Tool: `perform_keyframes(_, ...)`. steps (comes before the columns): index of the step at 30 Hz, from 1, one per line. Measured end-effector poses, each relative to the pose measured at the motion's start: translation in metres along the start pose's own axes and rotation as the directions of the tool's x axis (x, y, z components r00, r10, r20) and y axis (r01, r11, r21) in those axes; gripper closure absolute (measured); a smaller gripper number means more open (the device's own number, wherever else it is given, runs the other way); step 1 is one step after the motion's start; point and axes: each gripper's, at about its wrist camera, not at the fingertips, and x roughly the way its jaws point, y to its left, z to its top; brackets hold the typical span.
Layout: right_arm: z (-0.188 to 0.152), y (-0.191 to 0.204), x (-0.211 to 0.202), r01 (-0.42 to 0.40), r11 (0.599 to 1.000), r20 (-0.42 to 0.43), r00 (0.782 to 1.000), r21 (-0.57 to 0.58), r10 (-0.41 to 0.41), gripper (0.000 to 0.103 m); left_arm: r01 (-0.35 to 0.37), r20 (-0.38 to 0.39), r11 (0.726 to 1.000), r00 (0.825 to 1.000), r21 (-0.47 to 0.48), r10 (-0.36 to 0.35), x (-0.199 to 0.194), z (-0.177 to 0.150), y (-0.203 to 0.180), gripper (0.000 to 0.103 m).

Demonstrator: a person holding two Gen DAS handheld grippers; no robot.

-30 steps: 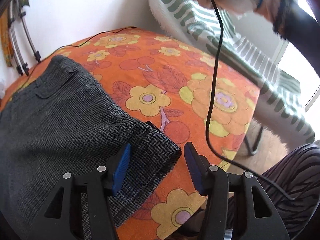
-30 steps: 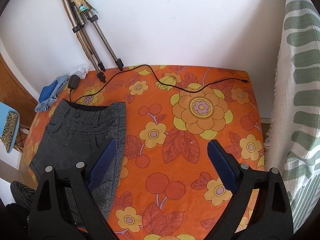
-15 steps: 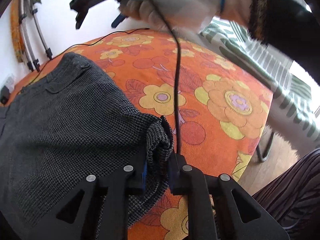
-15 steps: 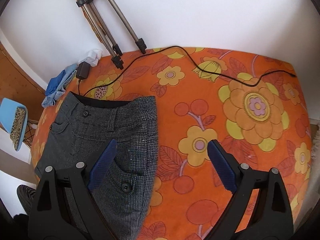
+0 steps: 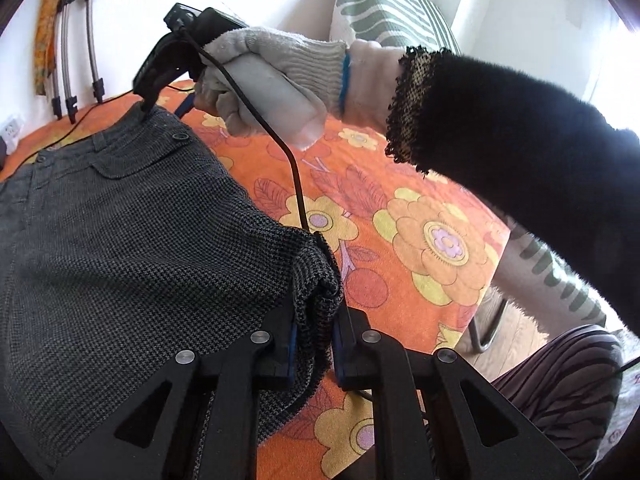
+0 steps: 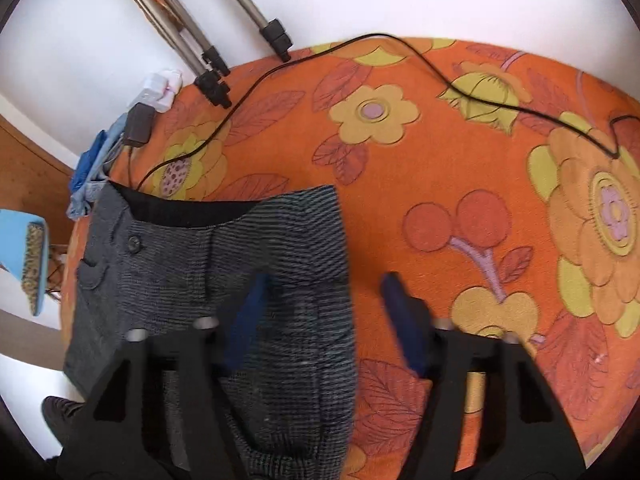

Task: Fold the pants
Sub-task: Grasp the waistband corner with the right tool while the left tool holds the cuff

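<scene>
Between the blue pads of the left tool (image 5: 313,346), a bunched hem corner of the grey houndstooth pants (image 5: 132,248) is clamped, the fabric pinched up into a small ridge just ahead of the fingertips. From that pinch the pants are spread away to the left and forward across the bench (image 5: 400,184), which is covered by an orange cloth printed with large yellow flowers. Far ahead of the left tool, the right tool (image 5: 168,94) is held by a hand in a pale knitted glove (image 5: 264,88), with a dark fuzzy sleeve (image 5: 512,152) behind it; one fingertip is set down on the waistband corner near a button. A black cable (image 5: 288,160) is hung from that tool down toward the pinched hem.

Seen from the right tool (image 6: 326,312), the jaws have just been closing and are caught part-way, blurred by the motion. The right edge of the pants (image 6: 248,264) lies between them, under the left pad, while the right pad is over bare orange cloth; no pressing on the fabric can be made out. Beyond the waistband, a thin black cord (image 6: 440,76) is trailed across the cloth, and tripod legs (image 6: 240,28) are leaned against the white wall.
</scene>
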Motion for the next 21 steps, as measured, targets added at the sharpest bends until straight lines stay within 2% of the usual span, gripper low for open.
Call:
perform_keyframes(1, 0.000, -0.001, 0.001, -0.016, 1.000, -0.006, 1.000, 0.014, 0.016, 0.069, 0.014, 0.000, 1.000, 1.000, -0.016, -0.014, -0.001, 0.001, 0.002, 0.091)
perform_keyframes(4, 0.000, 0.002, -0.003, -0.011, 1.000, 0.010, 1.000, 0.013, 0.011, 0.077, 0.028, 0.018, 0.999, 0.999, -0.036, -0.027, -0.009, 0.002, 0.005, 0.092)
perform_keyframes(14, 0.004, 0.021, -0.030, 0.033, 0.999, 0.073, 0.997, 0.016, -0.034, 0.080, 0.007, 0.071, 0.999, 0.997, -0.034, -0.004, -0.038, 0.003, -0.001, 0.092)
perform_keyframes(21, 0.008, 0.041, -0.049, 0.059, 0.998, 0.106, 0.993, 0.022, -0.061, 0.081, -0.022, 0.115, 0.999, 0.993, -0.038, 0.026, -0.069, 0.001, 0.009, 0.092)
